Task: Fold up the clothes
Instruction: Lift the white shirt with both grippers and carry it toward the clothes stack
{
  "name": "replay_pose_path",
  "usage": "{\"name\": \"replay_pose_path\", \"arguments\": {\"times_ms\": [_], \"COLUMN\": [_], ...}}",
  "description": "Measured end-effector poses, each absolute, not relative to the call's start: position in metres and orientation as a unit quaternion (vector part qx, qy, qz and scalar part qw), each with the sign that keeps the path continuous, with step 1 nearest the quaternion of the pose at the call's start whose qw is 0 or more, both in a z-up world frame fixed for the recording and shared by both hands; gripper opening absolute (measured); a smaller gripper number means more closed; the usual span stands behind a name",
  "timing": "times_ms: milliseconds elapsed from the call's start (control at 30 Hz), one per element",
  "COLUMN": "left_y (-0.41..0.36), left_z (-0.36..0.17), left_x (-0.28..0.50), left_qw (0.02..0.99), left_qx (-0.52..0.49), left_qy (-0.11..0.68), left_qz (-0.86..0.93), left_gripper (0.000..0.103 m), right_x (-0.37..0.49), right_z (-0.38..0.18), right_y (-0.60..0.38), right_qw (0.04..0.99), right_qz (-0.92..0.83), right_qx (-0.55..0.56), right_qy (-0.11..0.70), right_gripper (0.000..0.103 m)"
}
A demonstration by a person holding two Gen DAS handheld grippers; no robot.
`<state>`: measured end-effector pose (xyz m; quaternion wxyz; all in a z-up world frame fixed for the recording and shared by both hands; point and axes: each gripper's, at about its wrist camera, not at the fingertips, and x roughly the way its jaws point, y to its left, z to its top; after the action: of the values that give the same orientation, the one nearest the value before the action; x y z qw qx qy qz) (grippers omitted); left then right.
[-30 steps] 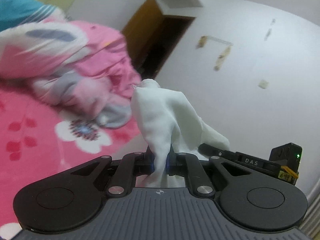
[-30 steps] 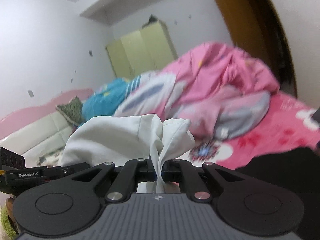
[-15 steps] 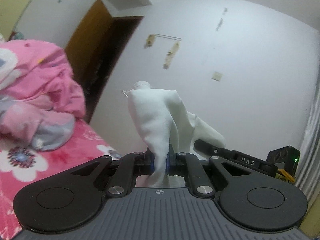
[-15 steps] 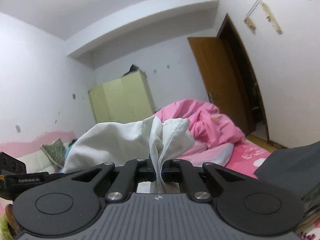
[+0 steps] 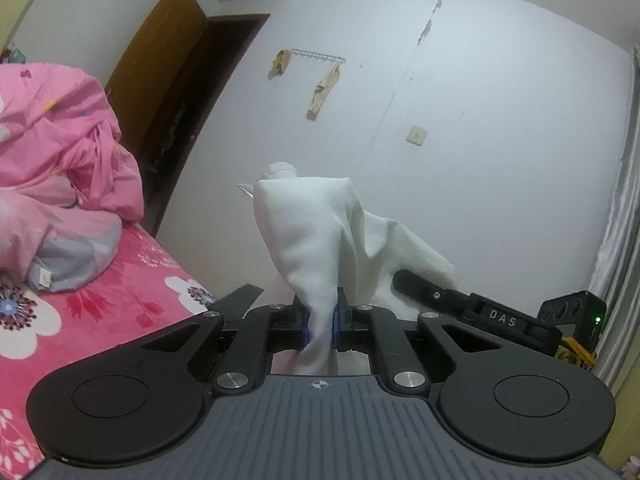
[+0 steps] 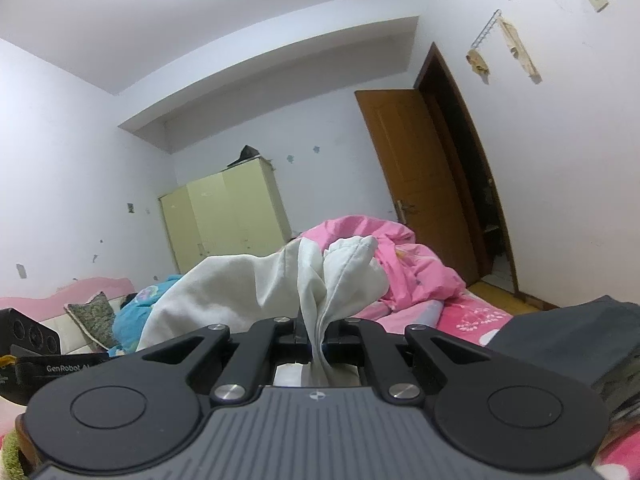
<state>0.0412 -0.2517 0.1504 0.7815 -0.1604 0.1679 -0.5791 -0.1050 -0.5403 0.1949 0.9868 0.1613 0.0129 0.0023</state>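
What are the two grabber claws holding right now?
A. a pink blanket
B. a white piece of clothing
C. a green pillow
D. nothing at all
B: the left gripper and the right gripper are each shut on a bunch of the white garment, which stretches between them; the pink blanket just lies on the bed behind.

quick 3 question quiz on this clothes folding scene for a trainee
1. True or false: the left gripper is shut on the white garment.
2. What does the right gripper hold? A) pink duvet B) white garment C) nothing
3. Fill in: the wooden door stands ____.

Key: 1 true. 2 B. 3 open.
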Motion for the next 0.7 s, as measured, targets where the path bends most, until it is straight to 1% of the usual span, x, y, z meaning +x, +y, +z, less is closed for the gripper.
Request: {"name": "replay_pose_path", "arguments": {"times_ms": [233, 400, 533, 700], "left_y": [-0.283, -0.304, -0.311, -0.312], "left_z": [0.140, 0.118, 0.085, 0.027], "left_x": [0.045, 0.072, 0.105, 0.159], "left_qw": [0.756, 0.742, 0.742, 0.755], "left_qx": [-0.175, -0.192, -0.207, -0.217], "left_qy": [0.180, 0.205, 0.236, 0.292], "left_qz": [-0.605, -0.609, -0.592, -0.545], "left_gripper": [0.008, 0.008, 0.008, 0.008], "right_x": [-0.103, -0.082, -0.045, 0.031], "right_z": [0.191, 0.184, 0.162, 0.100], "right_y": [-0.567, -0.582, -0.592, -0.603], "right_qw": [0.987, 0.988, 0.986, 0.978], "right_qz": [-0.032, -0.050, -0.047, -0.033], "right_qx": [0.153, 0.139, 0.132, 0.144], "right_qy": [0.030, 0.053, 0.085, 0.146], "right_gripper": [0.003, 0.003, 0.003, 0.003]}}
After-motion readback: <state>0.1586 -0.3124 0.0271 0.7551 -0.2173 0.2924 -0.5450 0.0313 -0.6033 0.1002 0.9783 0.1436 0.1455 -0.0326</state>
